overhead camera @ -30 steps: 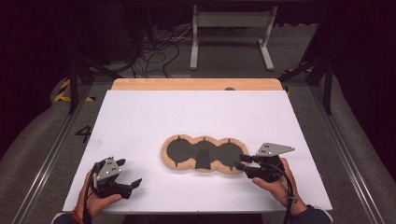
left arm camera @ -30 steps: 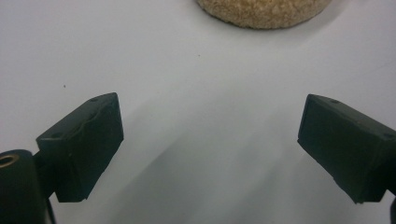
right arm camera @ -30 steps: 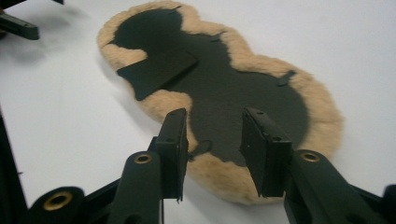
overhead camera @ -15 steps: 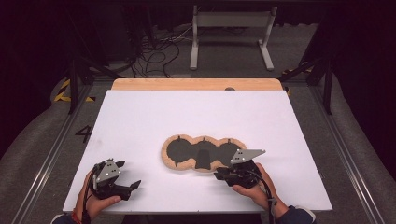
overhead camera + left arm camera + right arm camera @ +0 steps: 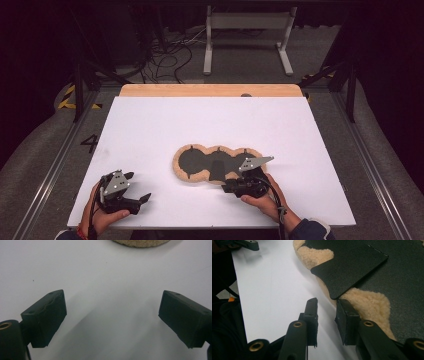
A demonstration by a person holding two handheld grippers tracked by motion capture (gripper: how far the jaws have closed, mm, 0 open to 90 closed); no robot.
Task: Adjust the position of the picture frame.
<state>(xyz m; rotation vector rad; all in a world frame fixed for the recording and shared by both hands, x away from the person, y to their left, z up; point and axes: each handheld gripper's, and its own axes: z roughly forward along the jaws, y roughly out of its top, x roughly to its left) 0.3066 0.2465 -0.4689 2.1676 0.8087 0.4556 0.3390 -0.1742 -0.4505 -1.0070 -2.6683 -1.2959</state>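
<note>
A flat three-lobed piece (image 5: 192,161) of black fabric with a tan fleece border lies on the white table, and a black flap (image 5: 218,169) folds over its near edge. My right gripper (image 5: 226,189) lies low at that near edge, pointing left. In the right gripper view its jaws (image 5: 327,307) stand a narrow gap apart and have just been opening. Only white table shows between them. The flap's corner (image 5: 337,293) lies just ahead, and the fleece (image 5: 367,302) touches the right jaw. My left gripper (image 5: 138,187) rests near the front left, wide open (image 5: 112,312) over bare table.
The white table top (image 5: 200,120) ends in a wooden strip (image 5: 210,90) at the far side. Metal rails run along both sides. Cables and a white stand (image 5: 247,30) sit on the floor beyond. The fleece rim (image 5: 141,242) shows ahead of the left jaws.
My right gripper has slid left and lower along the piece's near edge, from its right end to the flap. Its jaws have narrowed. The left gripper has stayed put.
</note>
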